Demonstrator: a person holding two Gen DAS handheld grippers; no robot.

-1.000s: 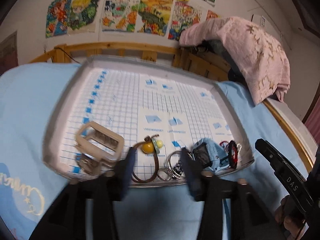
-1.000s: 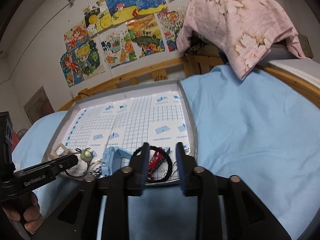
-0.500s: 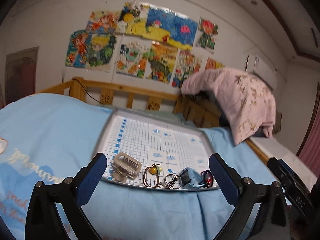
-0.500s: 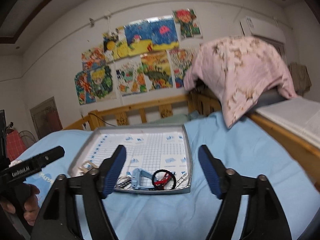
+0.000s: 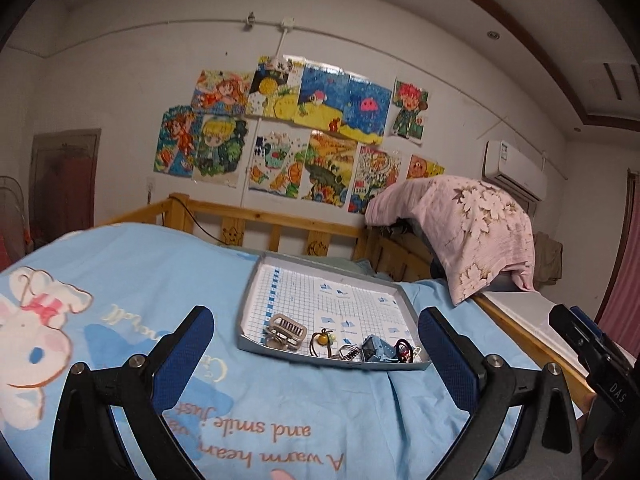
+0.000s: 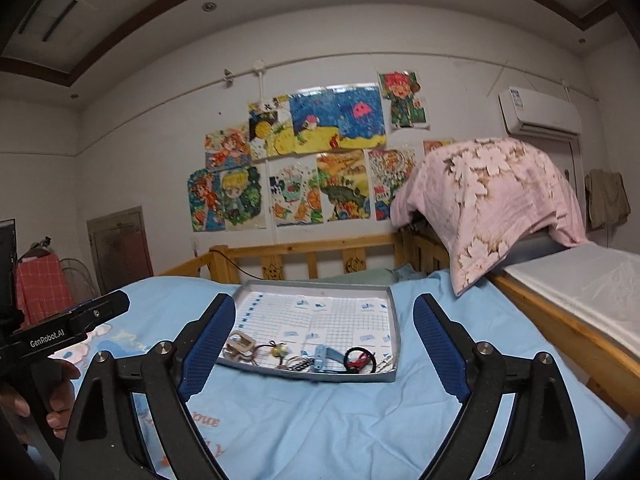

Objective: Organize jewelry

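A shallow grey tray [image 5: 256, 344] [image 6: 394, 320] with a grid-printed bottom lies on the blue bed sheet. Along its near edge sit a beige hair clip [image 5: 286, 328] [image 6: 240, 344], a brown cord with a yellow bead [image 5: 322, 338] [image 6: 278, 350], metal rings [image 5: 348, 352] [image 6: 298, 362], a blue watch [image 5: 378, 348] [image 6: 322, 356] and a red-and-black band [image 5: 404, 350] [image 6: 360, 358]. My left gripper [image 5: 314, 313] hangs open well short of the tray, holding nothing. My right gripper [image 6: 324, 300] is also back from it, its jaws opening with nothing between them.
The blue sheet [image 5: 140, 280] carries a rabbit print and lettering. A wooden bed rail [image 6: 304, 250] runs behind the tray. A pink floral blanket [image 6: 492, 200] drapes over the rail at right, beside a white mattress [image 6: 580, 280]. Drawings [image 5: 300, 132] cover the wall.
Both grippers have pulled back and risen from the tray's near edge, so the tray looks smaller. Both sets of jaws have spread from half shut to wide.
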